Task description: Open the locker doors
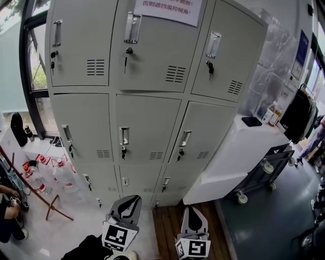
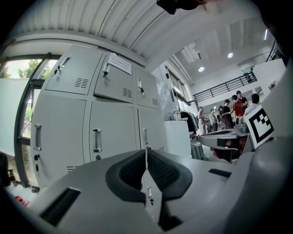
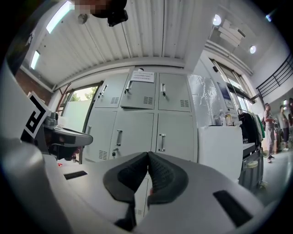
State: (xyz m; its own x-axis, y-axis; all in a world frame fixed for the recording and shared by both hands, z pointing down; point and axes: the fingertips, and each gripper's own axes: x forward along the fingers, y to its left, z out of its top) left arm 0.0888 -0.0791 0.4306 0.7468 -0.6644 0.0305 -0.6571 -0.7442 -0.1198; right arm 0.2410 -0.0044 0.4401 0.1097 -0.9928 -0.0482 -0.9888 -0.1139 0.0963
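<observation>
Nearest, the left gripper has its two dark ribbed pads pressed together, clenched on nothing. The right gripper is the same: jaws closed tip to tip, empty. Both point level toward the lockers and touch none of them.

On the pale floor at the near left stand clear plastic bottles with red labels; their print is too small to read.

Beyond the grippers, well apart from them, rises the grey bank of lockers, three columns wide, every door shut, so what is inside cannot be seen. Each door has an upright metal handle, a lock below it and a small block of vent slots. A key hangs from the lock of the top middle door. A white paper notice is stuck to that same door; it carries red Chinese characters, cut off by the frame's top edge and not clearly legible.

Just right of the lockers stands a white cabinet with bottles at its far end. Beside it is a dark wheeled cart.

Farthest off, people stand in the hall.
</observation>
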